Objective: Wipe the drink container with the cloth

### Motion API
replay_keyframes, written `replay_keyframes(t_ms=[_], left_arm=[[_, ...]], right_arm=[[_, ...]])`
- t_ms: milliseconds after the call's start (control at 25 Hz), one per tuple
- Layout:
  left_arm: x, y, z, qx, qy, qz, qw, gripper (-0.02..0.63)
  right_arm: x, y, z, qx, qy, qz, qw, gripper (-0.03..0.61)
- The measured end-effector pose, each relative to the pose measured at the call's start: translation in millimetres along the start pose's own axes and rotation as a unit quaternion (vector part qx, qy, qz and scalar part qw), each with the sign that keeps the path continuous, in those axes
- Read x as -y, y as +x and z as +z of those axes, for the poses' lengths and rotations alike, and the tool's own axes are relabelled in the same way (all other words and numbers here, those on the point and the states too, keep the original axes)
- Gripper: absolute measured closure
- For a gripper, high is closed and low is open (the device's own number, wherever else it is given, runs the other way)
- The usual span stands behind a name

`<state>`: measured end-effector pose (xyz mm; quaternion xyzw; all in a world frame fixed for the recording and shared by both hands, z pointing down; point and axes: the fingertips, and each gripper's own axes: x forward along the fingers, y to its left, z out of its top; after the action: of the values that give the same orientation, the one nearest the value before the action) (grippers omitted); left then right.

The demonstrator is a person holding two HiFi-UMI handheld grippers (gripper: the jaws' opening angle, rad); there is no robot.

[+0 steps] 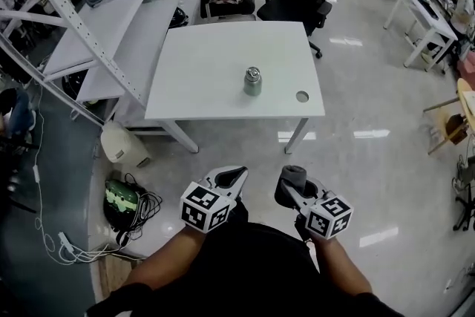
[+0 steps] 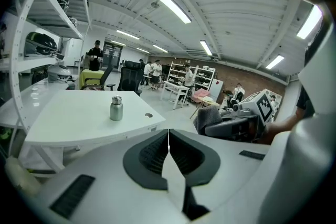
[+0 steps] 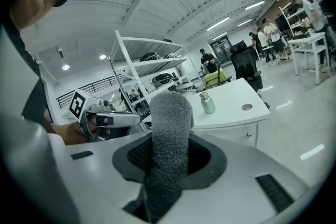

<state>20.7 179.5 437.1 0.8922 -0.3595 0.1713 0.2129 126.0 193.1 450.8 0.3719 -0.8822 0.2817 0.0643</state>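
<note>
Bottle (image 1: pixel 253 81) stood upright near mid-table (image 1: pixel 200 56), well apart from both grippers, w/ nothing bracing it. L gripper (image 1: pixel 231 178) had its jaws together and empty; R gripper (image 1: pixel 291 188) was clamped on the grey cloth (image 3: pixel 168 134), which stuck up past the jaw tips as a thick roll. Main risk, as I judged it: a one-sided wipe on a tall, narrow, prob. light bottle could tip it or skid it toward the table edge or the hole (image 1: pixel 302 96) beside it. L would need to open and steady the bottle first; coming in shut, it could only knock it. Second risk: cloth was pinched at one spot only, so drag on the metal might pull it out, or the bare jaws could scrape the bottle if the roll folded over.
</note>
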Motion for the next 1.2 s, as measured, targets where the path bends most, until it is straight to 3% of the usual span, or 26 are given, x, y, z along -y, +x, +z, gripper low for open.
replay_keyframes(t_ms=[640, 1200], left_arm=[[-146, 54, 69, 0.013, 0.018, -0.002, 0.9997, 0.597], [-202, 90, 88, -0.01, 0.05, -0.027, 0.9983, 0.595]], right_arm=[[41, 132, 82, -0.01, -0.019, -0.02, 1.0, 0.466], [77, 181, 116, -0.017, -0.028, -0.057, 0.998, 0.466]])
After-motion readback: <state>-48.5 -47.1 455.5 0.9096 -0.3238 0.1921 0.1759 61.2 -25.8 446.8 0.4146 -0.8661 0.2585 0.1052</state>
